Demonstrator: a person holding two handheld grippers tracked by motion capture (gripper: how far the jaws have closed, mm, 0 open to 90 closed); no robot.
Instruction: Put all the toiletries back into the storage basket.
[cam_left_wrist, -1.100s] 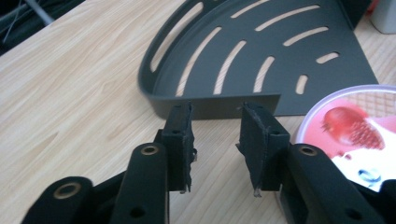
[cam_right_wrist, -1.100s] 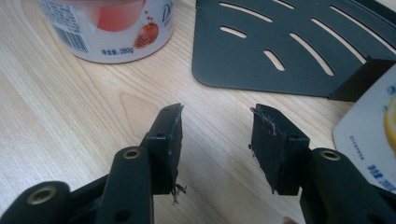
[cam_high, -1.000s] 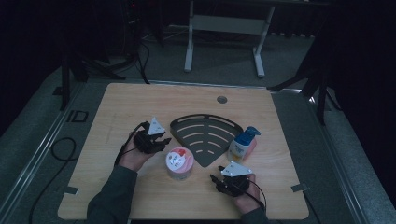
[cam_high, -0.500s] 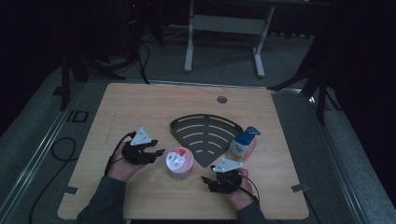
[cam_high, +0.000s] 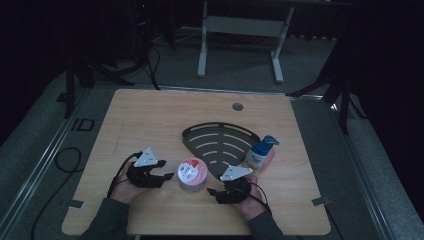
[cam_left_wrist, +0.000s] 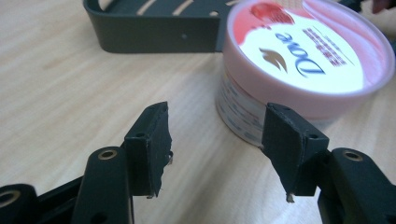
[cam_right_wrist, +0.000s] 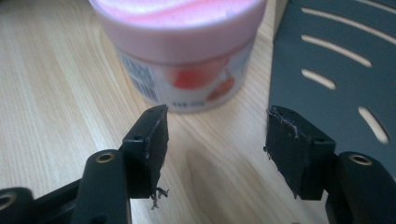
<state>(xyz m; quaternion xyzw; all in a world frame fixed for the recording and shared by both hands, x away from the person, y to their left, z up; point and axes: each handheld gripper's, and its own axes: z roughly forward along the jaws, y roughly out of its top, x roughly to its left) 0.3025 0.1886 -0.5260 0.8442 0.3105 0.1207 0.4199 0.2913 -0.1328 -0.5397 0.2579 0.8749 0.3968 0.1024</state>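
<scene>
Standing near the tabletop's front edge, the round pink plastic Dove jar (cam_high: 192, 174) sits between the left gripper (cam_high: 167, 176) and right gripper (cam_high: 210, 191). Both have just been opening their jaws, now spread with nothing between them, just beside the jar.

From my end, the high view sits above the near edge of the table (cam_high: 150, 115), looking forward and down from well back. My two gripper views ride low and close, facing the pink jar (cam_left_wrist: 303, 60) from opposite sides; all three share it and the black tray (cam_right_wrist: 327, 60).
</scene>
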